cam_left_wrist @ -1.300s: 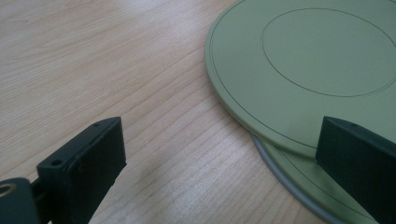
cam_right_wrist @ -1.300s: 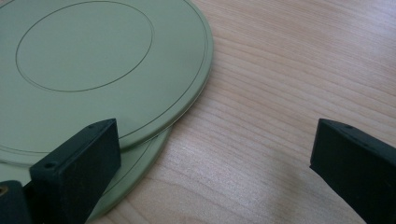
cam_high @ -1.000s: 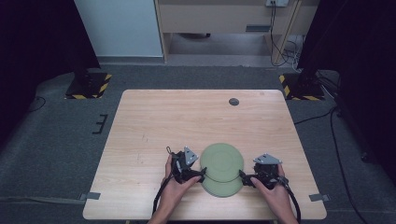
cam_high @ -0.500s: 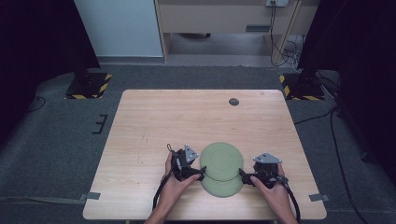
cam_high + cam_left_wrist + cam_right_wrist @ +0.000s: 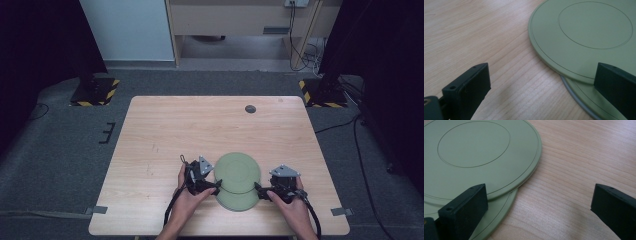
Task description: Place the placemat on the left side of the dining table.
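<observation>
Upper plate: pale green, near the table's near edge, lying on the lower plate and shifted toward the far side.
Lower plate: its near rim peeks out beneath.
Left gripper: jaws wide apart, at the plates' left edge, gripping nothing.
Right gripper: jaws spread too, at their right edge.
Table: light wood, small dark disc well away at the far side.

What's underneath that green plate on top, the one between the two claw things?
Under the top green plate lies a second green plate, shifted toward the person so its near edge sticks out. The rest of it is covered, so whether anything else lies between them or beneath cannot be seen.
</observation>
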`<action>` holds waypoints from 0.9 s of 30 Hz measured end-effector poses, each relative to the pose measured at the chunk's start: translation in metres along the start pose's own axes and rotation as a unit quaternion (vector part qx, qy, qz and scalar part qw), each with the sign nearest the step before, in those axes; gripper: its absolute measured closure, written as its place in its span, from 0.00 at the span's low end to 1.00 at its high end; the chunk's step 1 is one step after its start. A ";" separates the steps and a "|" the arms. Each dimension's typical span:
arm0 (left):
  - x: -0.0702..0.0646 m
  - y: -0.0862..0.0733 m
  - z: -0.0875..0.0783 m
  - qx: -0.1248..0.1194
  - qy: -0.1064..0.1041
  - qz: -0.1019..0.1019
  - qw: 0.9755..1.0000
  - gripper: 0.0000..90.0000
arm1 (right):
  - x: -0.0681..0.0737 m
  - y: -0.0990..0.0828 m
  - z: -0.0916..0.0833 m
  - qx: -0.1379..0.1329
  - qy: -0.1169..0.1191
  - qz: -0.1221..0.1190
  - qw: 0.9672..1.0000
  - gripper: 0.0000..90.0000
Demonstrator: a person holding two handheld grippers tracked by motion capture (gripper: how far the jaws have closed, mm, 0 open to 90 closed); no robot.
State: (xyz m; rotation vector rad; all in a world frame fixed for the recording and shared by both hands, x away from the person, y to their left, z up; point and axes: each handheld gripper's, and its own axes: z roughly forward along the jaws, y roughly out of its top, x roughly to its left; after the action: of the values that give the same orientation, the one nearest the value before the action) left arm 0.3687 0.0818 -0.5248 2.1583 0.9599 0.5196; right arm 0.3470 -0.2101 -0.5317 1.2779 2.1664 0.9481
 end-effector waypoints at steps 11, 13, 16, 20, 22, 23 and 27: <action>0.003 0.004 0.000 -0.001 -0.004 0.002 1.000 0.04 | -0.001 0.001 0.001 -0.002 -0.002 0.004 1.000 0.02; 0.003 0.008 0.000 -0.003 -0.009 0.001 1.000 0.05 | -0.001 0.001 0.002 -0.001 -0.001 0.005 1.000 0.02; 0.002 0.015 0.002 -0.003 -0.017 0.000 1.000 0.06 | -0.002 0.001 0.002 -0.001 0.000 0.004 1.000 0.02; -0.001 0.023 0.007 0.002 -0.030 0.000 1.000 0.06 | -0.002 0.001 0.002 -0.002 -0.001 0.003 1.000 0.01; -0.003 0.026 0.011 0.010 -0.037 0.004 0.999 0.06 | -0.002 0.001 0.002 -0.002 -0.002 0.002 1.000 0.02; -0.003 0.027 0.013 0.013 -0.038 0.004 0.999 0.06 | -0.002 0.001 0.002 -0.003 -0.002 0.001 1.000 0.02; -0.002 0.029 0.021 0.022 -0.046 -0.006 0.999 0.06 | -0.002 0.001 0.002 -0.002 -0.001 0.001 1.000 0.01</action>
State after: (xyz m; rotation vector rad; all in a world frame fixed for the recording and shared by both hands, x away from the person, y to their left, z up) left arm 0.3934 0.0574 -0.5176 2.1939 0.9418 0.3926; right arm 0.3499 -0.2106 -0.5326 1.2786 2.1606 0.9518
